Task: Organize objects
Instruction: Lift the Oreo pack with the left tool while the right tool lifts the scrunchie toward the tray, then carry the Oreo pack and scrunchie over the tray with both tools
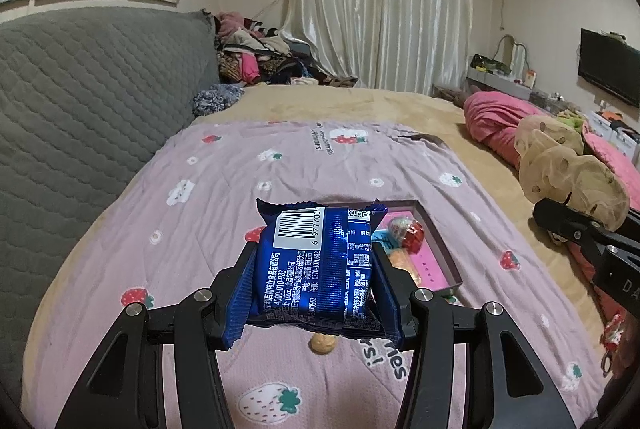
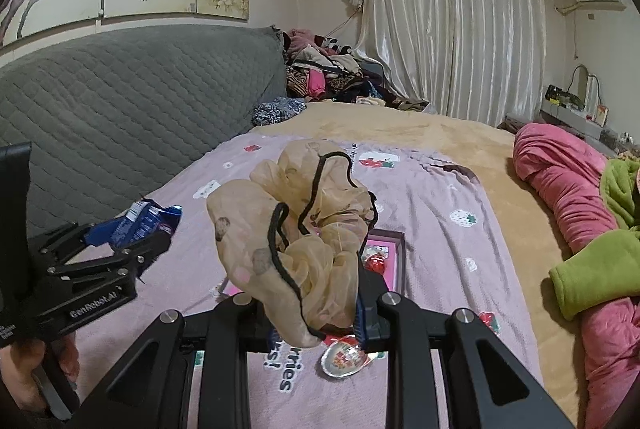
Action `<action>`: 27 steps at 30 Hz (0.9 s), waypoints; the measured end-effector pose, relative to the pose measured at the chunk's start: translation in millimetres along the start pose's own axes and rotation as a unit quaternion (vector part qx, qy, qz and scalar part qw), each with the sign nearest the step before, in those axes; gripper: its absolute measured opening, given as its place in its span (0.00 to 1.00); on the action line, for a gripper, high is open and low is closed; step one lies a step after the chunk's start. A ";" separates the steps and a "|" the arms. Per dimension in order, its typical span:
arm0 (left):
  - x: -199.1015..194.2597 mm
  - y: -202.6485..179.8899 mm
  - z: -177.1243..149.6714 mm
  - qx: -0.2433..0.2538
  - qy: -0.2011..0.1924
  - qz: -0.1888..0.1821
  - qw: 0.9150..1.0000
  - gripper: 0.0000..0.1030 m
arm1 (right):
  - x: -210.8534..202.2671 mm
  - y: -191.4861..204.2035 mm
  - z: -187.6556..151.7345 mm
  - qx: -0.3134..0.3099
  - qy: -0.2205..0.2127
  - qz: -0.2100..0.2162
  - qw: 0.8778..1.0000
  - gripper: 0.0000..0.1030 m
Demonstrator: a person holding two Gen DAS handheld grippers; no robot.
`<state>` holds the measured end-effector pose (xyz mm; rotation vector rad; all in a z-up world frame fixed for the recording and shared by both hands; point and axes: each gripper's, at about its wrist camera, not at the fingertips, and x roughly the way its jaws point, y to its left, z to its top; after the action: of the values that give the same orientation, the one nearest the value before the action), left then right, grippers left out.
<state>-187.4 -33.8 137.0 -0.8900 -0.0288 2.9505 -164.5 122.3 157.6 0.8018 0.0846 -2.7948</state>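
My left gripper (image 1: 316, 269) is shut on a blue foil snack packet (image 1: 320, 261) and holds it above the pink strawberry blanket (image 1: 200, 197). Behind the packet lies a shallow pink box (image 1: 434, 253) with wrapped sweets (image 1: 412, 233) in it. My right gripper (image 2: 316, 309) is shut on a beige sheer scrunchie with black cord trim (image 2: 296, 237), held above the same box (image 2: 394, 257). The left gripper (image 2: 132, 249) with its packet (image 2: 140, 221) shows at the left of the right wrist view; the right gripper's arm (image 1: 588, 241) and scrunchie (image 1: 568, 169) show at the right of the left wrist view.
A small round biscuit (image 1: 322, 343) lies on the blanket under the packet. A clear wrapped sweet (image 2: 344, 359) lies below the right gripper. A grey quilted headboard (image 1: 88, 101) stands left. Pink bedding (image 2: 560, 181) and a green garment (image 2: 600, 269) lie right. Clothes (image 1: 260, 57) are piled behind.
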 end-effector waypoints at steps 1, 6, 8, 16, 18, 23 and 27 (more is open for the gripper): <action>3.2 1.1 0.4 -0.002 0.003 0.001 1.000 0.54 | 1.6 -0.2 0.2 -0.002 0.002 -0.002 1.000 0.27; 13.6 0.8 6.0 0.002 0.006 0.003 1.000 0.54 | 7.7 -4.0 5.5 0.002 -0.001 0.001 1.000 0.27; 15.4 -0.1 8.9 0.004 0.003 0.005 1.000 0.54 | 9.8 -3.8 8.3 -0.001 -0.004 0.001 1.000 0.27; 29.9 -7.7 18.1 0.009 -0.001 -0.002 1.000 0.54 | 22.3 -3.4 23.8 -0.013 -0.015 0.006 1.000 0.27; 37.4 -10.3 20.4 0.014 0.002 -0.002 1.000 0.54 | 25.4 -2.9 26.3 -0.016 -0.019 0.006 1.000 0.27; 57.3 -13.4 23.7 0.014 0.003 -0.007 1.000 0.54 | 39.6 -3.1 27.7 -0.013 -0.022 0.011 1.000 0.27; 76.8 -12.9 21.9 0.016 0.011 -0.006 1.000 0.54 | 56.2 -5.9 25.4 -0.023 -0.021 -0.006 1.000 0.27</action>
<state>-262.6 -16.1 113.3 -0.9163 0.0134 2.9215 -225.4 113.4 149.4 0.7352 0.1466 -2.8074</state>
